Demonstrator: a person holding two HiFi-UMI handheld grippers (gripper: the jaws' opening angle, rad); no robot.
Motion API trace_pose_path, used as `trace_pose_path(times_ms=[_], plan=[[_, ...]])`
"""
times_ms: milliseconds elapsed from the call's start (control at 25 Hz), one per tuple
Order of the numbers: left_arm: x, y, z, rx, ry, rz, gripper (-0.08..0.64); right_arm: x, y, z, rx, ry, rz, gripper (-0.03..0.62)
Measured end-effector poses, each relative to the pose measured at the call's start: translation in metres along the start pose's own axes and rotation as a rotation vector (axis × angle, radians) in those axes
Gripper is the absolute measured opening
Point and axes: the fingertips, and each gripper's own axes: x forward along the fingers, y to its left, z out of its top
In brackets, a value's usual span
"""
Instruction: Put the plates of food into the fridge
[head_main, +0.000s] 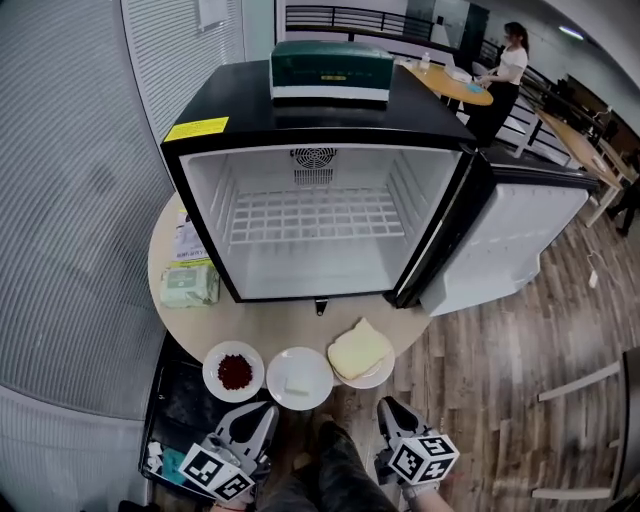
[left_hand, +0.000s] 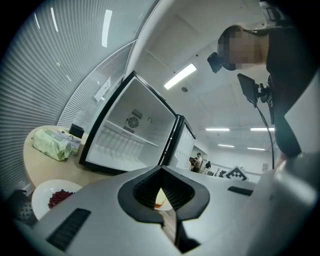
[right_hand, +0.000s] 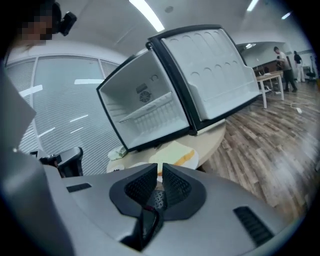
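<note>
left gripper (left_hand: 161, 170): grey shell, black ribbed pads | right gripper (right_hand: 160, 169): same | marker cube (head_main: 425, 458): black-white squares

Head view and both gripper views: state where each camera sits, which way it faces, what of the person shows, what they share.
Head view: on the person's head, facing steeply down at the open fridge and plates; left gripper, right gripper and legs show.
Left gripper view: on that gripper, facing the fridge along its fingers; the person's upper body shows.
Right gripper view: likewise, facing fridge and door past its fingers; upper body at left.
Shared: the fridge.
</note>
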Motion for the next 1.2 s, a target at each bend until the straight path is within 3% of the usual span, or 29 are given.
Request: trace_pose_path(times_ms=[160,360,560,760,1000,1080,1200], plan=[[0.024,0.003,-0.01,-0.002,0.022,-0.022,0.005,0.022,-0.028,-0.012,0.144,0.024,-0.059,0.016],[0.06,0.0,-0.022,-0.033,0.065,-0.068,0.005,0.046,-0.051,-0.015,0.234,0.066,-0.098,0.088],[0.085,0.008,-0.024,-0.073,0.069,-0.087,0.005,0.062,-0.072,-0.021,0.458,0.048,-0.11,0.107],[0.094,0.009,-0.024,-0.076,0.085,-0.102,0.005,0.077,-0.07,-0.026,0.63,0.026,-0.024,0.106],[0.102,0.02,-0.026,-0.086,0.101,-0.093,0.005,0.086,-0.08,-0.029,0.628,0.034,0.003,0.106],[0.103,0.023,-0.026,-0.088,0.105,-0.089,0.005,0.093,-0.073,-0.027,0.715,0.01,0.076,0.106],[0.105,0.029,-0.026,-0.091,0.107,-0.084,0.005,0.098,-0.063,-0.018,0.842,-0.055,0.178,0.043]])
